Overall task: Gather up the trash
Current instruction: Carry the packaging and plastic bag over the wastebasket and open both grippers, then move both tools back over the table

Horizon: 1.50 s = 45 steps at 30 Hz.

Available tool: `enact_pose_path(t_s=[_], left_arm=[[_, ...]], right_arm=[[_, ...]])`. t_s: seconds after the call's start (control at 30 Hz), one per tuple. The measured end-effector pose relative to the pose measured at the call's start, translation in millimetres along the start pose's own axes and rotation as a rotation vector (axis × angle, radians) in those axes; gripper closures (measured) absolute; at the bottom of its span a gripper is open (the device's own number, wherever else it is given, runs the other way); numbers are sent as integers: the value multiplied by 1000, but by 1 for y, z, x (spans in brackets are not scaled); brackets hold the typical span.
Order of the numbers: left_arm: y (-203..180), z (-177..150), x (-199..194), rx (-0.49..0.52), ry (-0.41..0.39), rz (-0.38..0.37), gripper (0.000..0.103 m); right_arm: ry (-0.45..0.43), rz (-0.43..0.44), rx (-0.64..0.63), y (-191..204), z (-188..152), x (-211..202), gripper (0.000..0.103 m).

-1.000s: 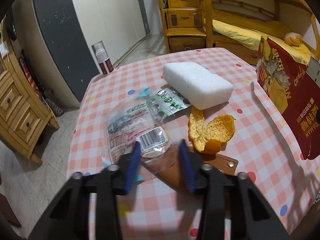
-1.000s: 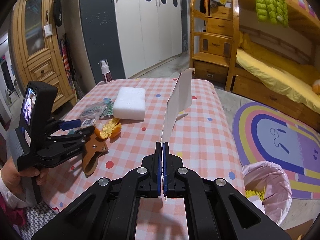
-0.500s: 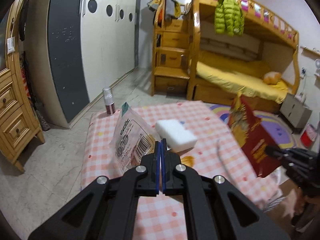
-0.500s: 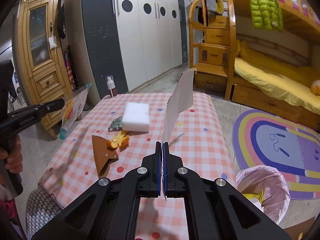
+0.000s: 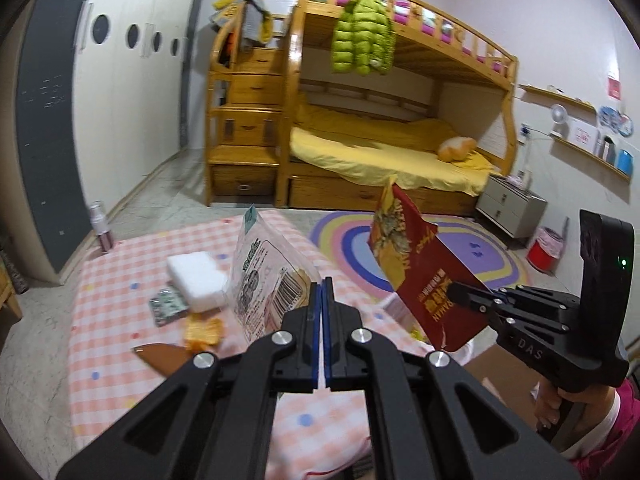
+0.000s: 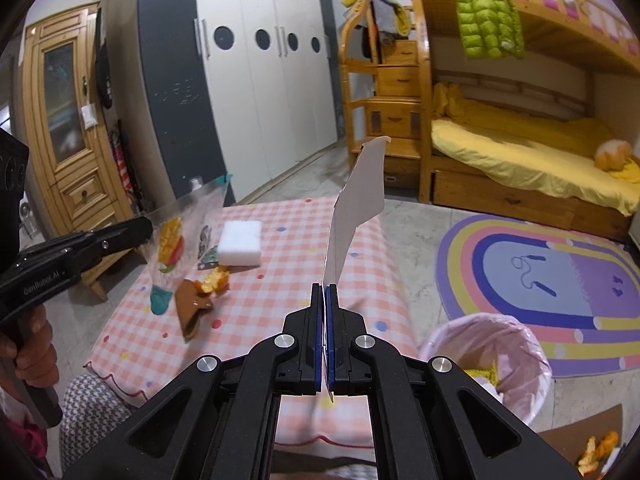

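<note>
Overhead, the left tool (image 5: 321, 292) pinches a clear wrapper (image 5: 264, 280); the right tool (image 6: 325, 300) clamps a red packet (image 5: 420, 280), apparently ramen.

The red snack bag (image 5: 424, 288) carries yellow lettering ending in "RAMAN" near its lower edge, beside characters too blurred to read. The right gripper (image 5: 460, 292), at 3 o'clock in the left wrist view, is marked "DAS". The left gripper (image 6: 140, 232), at 9 o'clock in the right wrist view, reads "GenRobot.AI". The clear wrapper (image 5: 272, 284) shows a barcode and illegible print.
</note>
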<state>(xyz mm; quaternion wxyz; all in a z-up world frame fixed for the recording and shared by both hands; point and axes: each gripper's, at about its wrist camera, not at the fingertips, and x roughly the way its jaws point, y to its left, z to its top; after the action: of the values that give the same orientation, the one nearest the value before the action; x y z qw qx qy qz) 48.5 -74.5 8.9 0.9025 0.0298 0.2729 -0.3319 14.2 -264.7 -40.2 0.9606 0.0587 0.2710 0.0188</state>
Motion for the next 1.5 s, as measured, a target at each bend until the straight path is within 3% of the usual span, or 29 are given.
enact_pose_path(t_s=[0.47, 0.67, 0.9, 1.03, 1.07, 1.1, 1.17, 1.5], left_arm=[[-122, -6, 87, 165, 82, -282, 103], [-155, -13, 124, 213, 135, -328, 103], [-161, -13, 162, 205, 181, -376, 103], [-161, -13, 175, 194, 191, -373, 98], [-160, -13, 178, 187, 198, -370, 89], [-159, -13, 180, 179, 202, -360, 73], [-152, -13, 179, 160, 194, -339, 59], [-114, -9, 145, 111, 163, -217, 58]], right_arm=[[42, -184, 158, -99, -46, -38, 102], [87, -218, 228, -131, -66, -32, 101], [113, -201, 270, -156, -76, -13, 101], [125, -181, 292, -166, -80, 3, 96], [131, -183, 294, -168, -81, 7, 94], [142, -188, 299, -170, -82, 12, 89], [154, -194, 317, -173, -84, 18, 82], [119, -212, 334, -169, -74, -3, 80]])
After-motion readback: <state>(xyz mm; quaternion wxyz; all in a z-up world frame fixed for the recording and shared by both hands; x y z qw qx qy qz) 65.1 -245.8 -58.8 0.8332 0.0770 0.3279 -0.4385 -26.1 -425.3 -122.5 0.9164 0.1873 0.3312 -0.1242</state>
